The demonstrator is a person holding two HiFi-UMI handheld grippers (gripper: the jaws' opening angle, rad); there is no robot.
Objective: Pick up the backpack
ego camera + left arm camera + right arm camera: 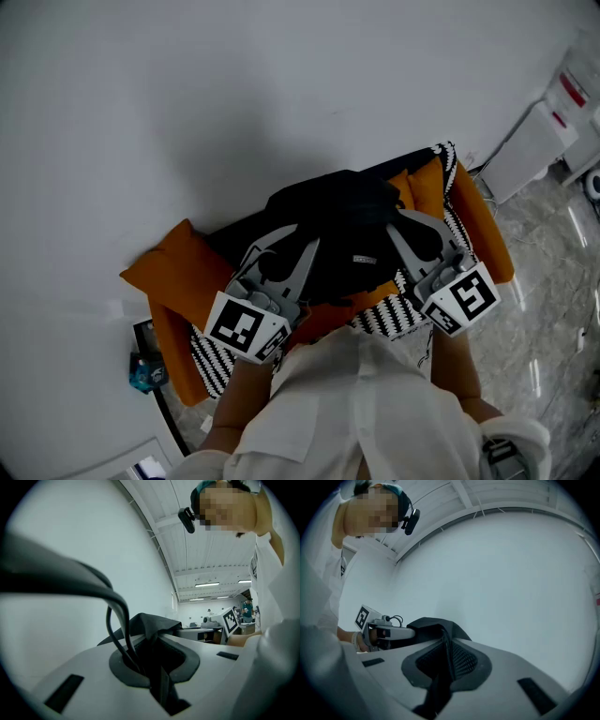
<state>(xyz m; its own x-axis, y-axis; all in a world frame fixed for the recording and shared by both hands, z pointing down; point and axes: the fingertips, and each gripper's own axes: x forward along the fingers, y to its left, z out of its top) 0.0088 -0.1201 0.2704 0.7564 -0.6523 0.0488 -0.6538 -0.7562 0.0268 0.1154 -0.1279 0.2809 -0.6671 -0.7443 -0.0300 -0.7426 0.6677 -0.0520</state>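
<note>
light: we see dim, even indoor light | source: ceiling strips [207, 584] | glare: streaks on floor [553, 309] | backpack [347, 234]: near-black | edges: fisheye vignette, foreground soft

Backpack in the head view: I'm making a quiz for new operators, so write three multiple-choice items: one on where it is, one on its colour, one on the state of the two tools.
1. Where is the backpack?
A. on the grey floor
B. over the orange armchair
C. on a wall hook

2. What colour is it?
A. red
B. black
C. yellow

3. How do the tools stand?
A. left tool and right tool both shut on the backpack
B. both wide open and empty
C. only the left one grips

Answers:
1 B: the head view shows it against the orange seat.
2 B: its fabric is black in every view.
3 A: each tool's own view shows dark fabric pinched between closed jaws.
</note>
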